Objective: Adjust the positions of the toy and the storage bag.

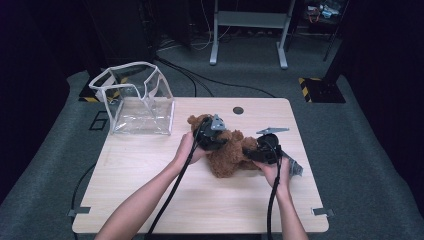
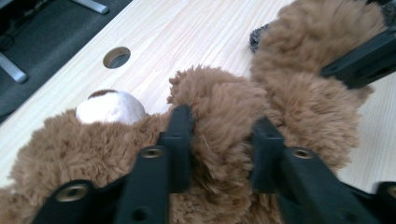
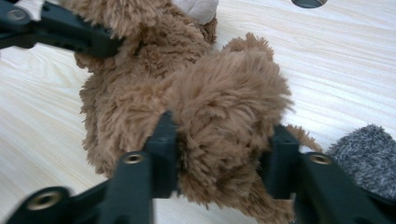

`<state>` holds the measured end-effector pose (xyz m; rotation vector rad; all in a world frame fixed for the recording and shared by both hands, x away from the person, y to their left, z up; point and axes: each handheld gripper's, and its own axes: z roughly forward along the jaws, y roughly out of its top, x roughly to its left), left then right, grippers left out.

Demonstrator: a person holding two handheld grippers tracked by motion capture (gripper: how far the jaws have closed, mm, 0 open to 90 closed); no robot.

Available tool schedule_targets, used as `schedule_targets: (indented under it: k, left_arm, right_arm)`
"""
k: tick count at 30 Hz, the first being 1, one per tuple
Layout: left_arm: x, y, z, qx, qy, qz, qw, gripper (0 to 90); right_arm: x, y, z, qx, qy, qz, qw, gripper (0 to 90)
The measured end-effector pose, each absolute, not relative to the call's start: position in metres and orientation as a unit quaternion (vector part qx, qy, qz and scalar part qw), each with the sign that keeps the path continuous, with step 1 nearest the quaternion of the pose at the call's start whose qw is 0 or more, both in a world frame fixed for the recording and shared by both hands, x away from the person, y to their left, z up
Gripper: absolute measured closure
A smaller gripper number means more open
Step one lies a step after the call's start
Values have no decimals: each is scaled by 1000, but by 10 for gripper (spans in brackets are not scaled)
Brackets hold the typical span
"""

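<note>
Lying near the middle of the pale wooden table [image 1: 150, 165], the teddy bear [image 1: 225, 150] is a shaggy, mid-brown plush toy with a cream-white muzzle tipped by a dark nose, seen in the left gripper view. The left gripper [image 2: 223, 140] is clamped on a fluffy limb close to the bear's head, fur bulging between its two black jaws. The right gripper [image 3: 223, 149] is likewise closed on another tufted limb at the bear's far end. A grey fuzzy item [image 3: 369, 156] lies on the table just beside the right gripper. A clear plastic bag [image 1: 135, 100] with white edging stands open at the table's far left corner, well apart from the bear.
</note>
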<state>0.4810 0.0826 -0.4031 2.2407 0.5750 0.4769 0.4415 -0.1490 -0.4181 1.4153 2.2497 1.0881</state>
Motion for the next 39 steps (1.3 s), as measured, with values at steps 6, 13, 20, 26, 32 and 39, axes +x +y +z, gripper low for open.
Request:
schedule_targets:
  k: [6, 13, 20, 26, 32, 39]
  left_arm:
    - [477, 109, -410, 863, 244, 188, 401, 742]
    - [472, 143, -421, 840, 280, 168, 434, 744]
    - [466, 171, -435, 825, 307, 159, 448, 731]
    - [463, 184, -445, 809, 333, 153, 460, 693]
    - [460, 193, -456, 808, 348, 154, 450, 698]
    - [461, 195, -462, 817, 351, 166, 427, 737]
  right_arm:
    - [438, -172, -411, 506, 745, 415, 130, 266]
    - [443, -192, -411, 534, 718, 425, 137, 146]
    - [458, -190, -431, 542, 751, 362, 102, 149]
    - [466, -167, -456, 519, 790, 320, 68, 154]
    - [467, -157, -472, 517, 800, 302, 32, 196]
    - [469, -149, -483, 505, 814, 287, 27, 332]
